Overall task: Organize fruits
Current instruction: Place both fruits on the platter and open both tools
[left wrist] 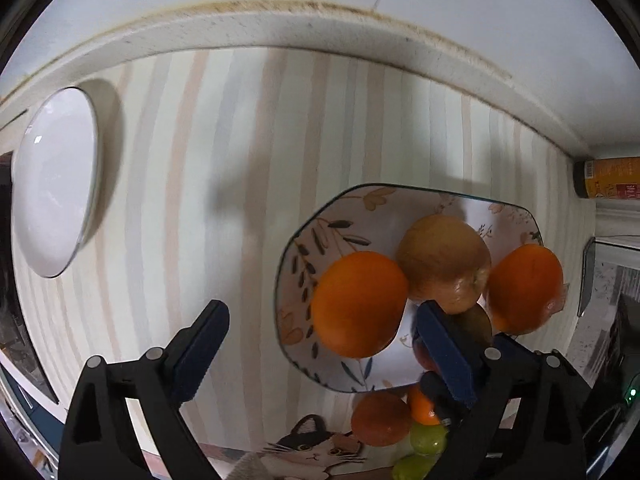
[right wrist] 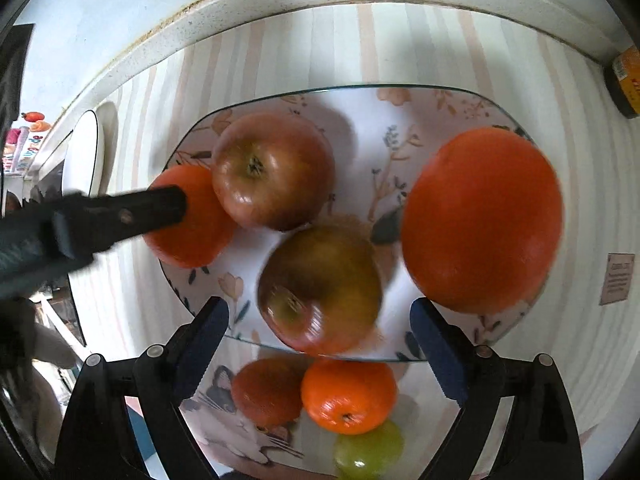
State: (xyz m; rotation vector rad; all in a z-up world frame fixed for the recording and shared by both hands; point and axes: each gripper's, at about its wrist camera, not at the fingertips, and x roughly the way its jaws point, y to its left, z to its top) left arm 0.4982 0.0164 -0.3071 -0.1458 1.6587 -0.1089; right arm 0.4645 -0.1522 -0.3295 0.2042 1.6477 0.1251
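Note:
A flowered plate (right wrist: 400,120) holds a red apple (right wrist: 274,170), a brownish apple (right wrist: 320,288), a big orange fruit (right wrist: 482,220) on the right and another orange fruit (right wrist: 192,220) on the left. My right gripper (right wrist: 320,320) is open, its jaws either side of the brownish apple, not touching it. My left gripper (left wrist: 320,320) is open above the plate's left part (left wrist: 296,264), near the left orange fruit (left wrist: 358,304); one of its fingers (right wrist: 160,208) shows in the right wrist view. A reddish fruit (right wrist: 266,392), a small orange (right wrist: 348,396) and green grapes (right wrist: 368,452) lie off the plate, near me.
A white oval dish (left wrist: 52,184) lies at the far left on the striped mat (left wrist: 224,160). An orange-labelled can (left wrist: 608,178) stands at the right by the counter's raised back edge (left wrist: 280,28). A cat picture (left wrist: 312,448) marks the mat's near edge.

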